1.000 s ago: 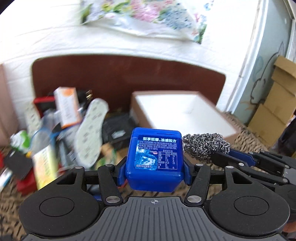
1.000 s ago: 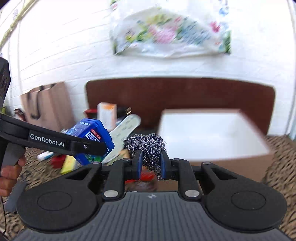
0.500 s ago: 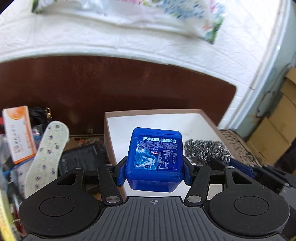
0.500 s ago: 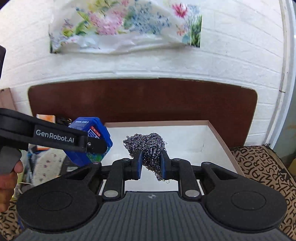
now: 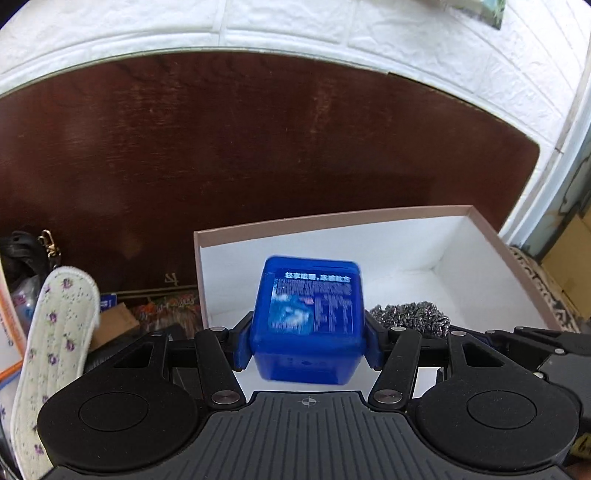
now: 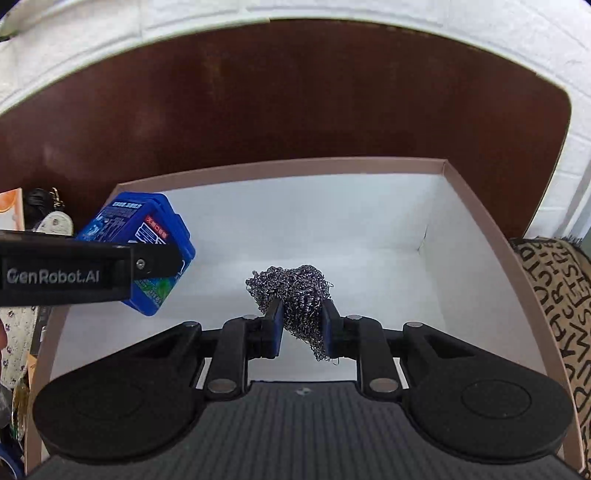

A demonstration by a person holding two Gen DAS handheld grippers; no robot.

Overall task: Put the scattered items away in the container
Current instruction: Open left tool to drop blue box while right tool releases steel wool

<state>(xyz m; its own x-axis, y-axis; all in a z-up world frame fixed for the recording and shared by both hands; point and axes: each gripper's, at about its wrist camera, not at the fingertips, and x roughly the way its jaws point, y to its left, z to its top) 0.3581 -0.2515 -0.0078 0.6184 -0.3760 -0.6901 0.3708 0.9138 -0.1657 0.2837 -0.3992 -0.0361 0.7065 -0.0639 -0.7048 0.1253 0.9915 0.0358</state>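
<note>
A: Status: left gripper (image 5: 308, 338) fingers are clamping the blue square plastic tub with the printed label (image 5: 308, 317) on both sides, roughly half open. Right gripper (image 6: 301, 323) fingers are nearly closed, pinching the grey steel-wool scouring ball (image 6: 291, 291). Both loads are hanging over the white-lined cardboard box with the brown rim (image 6: 461, 192), not touching its floor.

B: Risks?

A: The tub is sitting near the box's left wall, so releasing there could be clipping the rim and tipping it out onto the clutter. The tub looks blurred in the left view, so it may be shifting between the fingers.

B: And the scourer?

A: Its wire strands are trailing below the right finger (image 6: 330, 328). I'm guessing they could be snagging on the pad, so it may be hanging on after opening. The two grippers are also working close together, so a collision is possible.

B: Surroundings?

A: The box is standing against a dark brown wooden board (image 6: 295, 92), under a white brick-pattern wall (image 5: 332, 29). A letter-patterned tan cloth (image 6: 554, 314) is showing past the box's right edge. A floral fabric insole (image 5: 55, 350) and other loose items are lying left of the box.
</note>
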